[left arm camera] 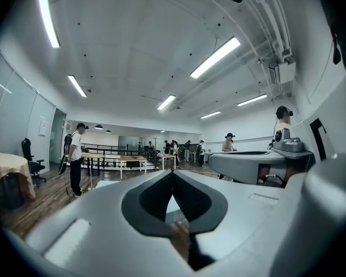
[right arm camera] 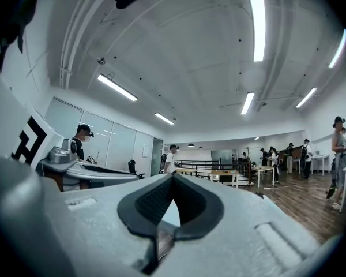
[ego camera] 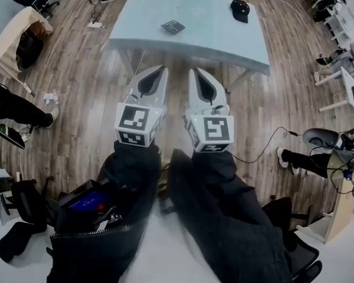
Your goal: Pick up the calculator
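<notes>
- Located on the table (ego camera: pixel 224 46): calculator (ego camera: pixel 173 26), lying flat on the far-left part of the top, untouched. Black cap (ego camera: pixel 240 9) near the far-right corner of the same top, well apart from the calculator.
- Left gripper (ego camera: pixel 160 71): held level, short of the near edge of the table, over the wooden floor (ego camera: pixel 76 99). Jaws closed tip to tip, nothing between them.
- Right gripper (ego camera: pixel 195 72): just beside the left one, also short of the near edge of the table. Jaws together, nothing held.
- Step in hand, as judged: approach. No contact with the table or anything on it; pickup not yet begun.
- Next move, as judged: advance to the near edge of the table and reach across the top toward the calculator. Choose either gripper; left preferred, being roughly in line with the target.
- Open the chosen jaws before arrival; no pickup possible with the tips closed.
- Tip the gripper downward from level to suit a low, flat item, and aim the pads across the narrower sides.
- Expect a thin housing flush with the tabletop, likely to slide if nudged on one side first. Close evenly on both sides, then lift straight off the table.
- Keep clear of the cap.
</notes>
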Motion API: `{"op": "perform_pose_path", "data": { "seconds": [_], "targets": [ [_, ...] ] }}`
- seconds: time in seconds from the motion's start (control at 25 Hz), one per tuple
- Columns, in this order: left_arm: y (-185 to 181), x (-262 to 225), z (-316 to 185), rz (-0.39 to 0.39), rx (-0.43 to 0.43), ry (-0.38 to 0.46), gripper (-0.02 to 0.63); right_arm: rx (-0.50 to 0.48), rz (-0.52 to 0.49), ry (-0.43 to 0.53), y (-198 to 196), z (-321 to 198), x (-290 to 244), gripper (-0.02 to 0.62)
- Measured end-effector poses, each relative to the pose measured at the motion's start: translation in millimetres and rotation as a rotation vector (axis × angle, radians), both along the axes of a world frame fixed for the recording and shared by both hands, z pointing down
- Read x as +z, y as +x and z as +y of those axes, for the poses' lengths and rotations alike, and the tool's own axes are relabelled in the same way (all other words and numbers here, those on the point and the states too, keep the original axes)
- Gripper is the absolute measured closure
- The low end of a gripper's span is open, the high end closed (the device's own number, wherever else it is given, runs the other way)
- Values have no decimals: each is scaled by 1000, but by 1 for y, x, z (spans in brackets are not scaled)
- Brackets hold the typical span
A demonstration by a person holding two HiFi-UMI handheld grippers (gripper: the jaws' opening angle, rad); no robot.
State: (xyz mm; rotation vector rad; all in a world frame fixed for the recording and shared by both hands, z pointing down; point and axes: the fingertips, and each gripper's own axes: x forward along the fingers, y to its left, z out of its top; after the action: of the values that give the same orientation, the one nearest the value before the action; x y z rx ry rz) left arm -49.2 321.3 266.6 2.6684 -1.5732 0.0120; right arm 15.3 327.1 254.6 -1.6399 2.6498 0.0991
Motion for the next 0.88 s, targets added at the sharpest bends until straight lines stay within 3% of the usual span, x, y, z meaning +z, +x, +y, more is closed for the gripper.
{"op": "perform_pose_path", "data": {
  "seconds": [0.2,0.48,0.88],
  "targets": [
    [7,7,7,2,-10,-8,609,4,-15,9,11,7,1,597],
    [48,35,0,-9,-37,-23,609,-29,-30,10,49,-3,26,595],
    [51,45,-13,-5,-53,-44,609,-52,-9,-29,55,-15,41,595]
  ]
}}
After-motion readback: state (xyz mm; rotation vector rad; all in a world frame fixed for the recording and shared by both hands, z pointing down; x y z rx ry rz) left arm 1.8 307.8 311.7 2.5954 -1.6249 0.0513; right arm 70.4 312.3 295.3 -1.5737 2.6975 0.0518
